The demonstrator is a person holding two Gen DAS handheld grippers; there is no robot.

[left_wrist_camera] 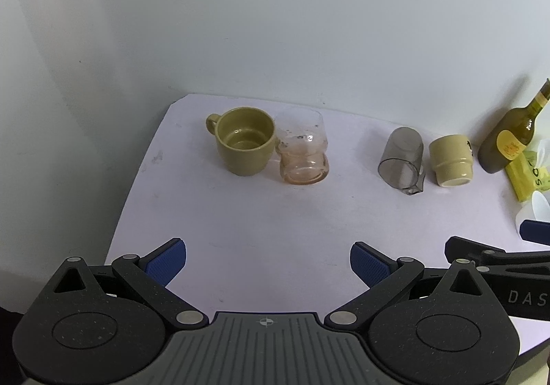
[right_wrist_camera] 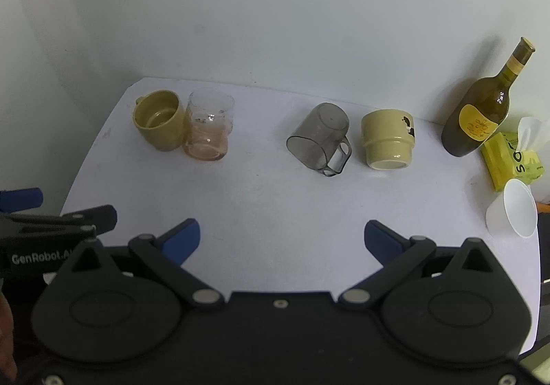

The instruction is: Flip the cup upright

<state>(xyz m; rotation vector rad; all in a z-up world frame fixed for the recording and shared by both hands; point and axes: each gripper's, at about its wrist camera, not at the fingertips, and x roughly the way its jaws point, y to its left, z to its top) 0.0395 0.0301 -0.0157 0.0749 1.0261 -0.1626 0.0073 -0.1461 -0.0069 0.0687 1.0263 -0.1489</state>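
A smoky grey clear cup with a handle (right_wrist_camera: 319,139) lies on its side on the white table, mouth toward me; it also shows in the left wrist view (left_wrist_camera: 402,158). A cream ceramic cup (right_wrist_camera: 387,143) stands upside down to its right, and shows in the left wrist view (left_wrist_camera: 450,160). An olive mug (left_wrist_camera: 244,141) and a pinkish glass (left_wrist_camera: 304,149) stand upright at the back left, touching. My left gripper (left_wrist_camera: 268,263) is open and empty above the table's front. My right gripper (right_wrist_camera: 282,239) is open and empty, well short of the cups.
A dark green bottle (right_wrist_camera: 481,113) stands at the back right by the wall. A yellow tissue pack (right_wrist_camera: 512,161) and a white paper cup (right_wrist_camera: 514,213) on its side lie near the right edge. The table's left edge (left_wrist_camera: 127,199) is close to the left gripper.
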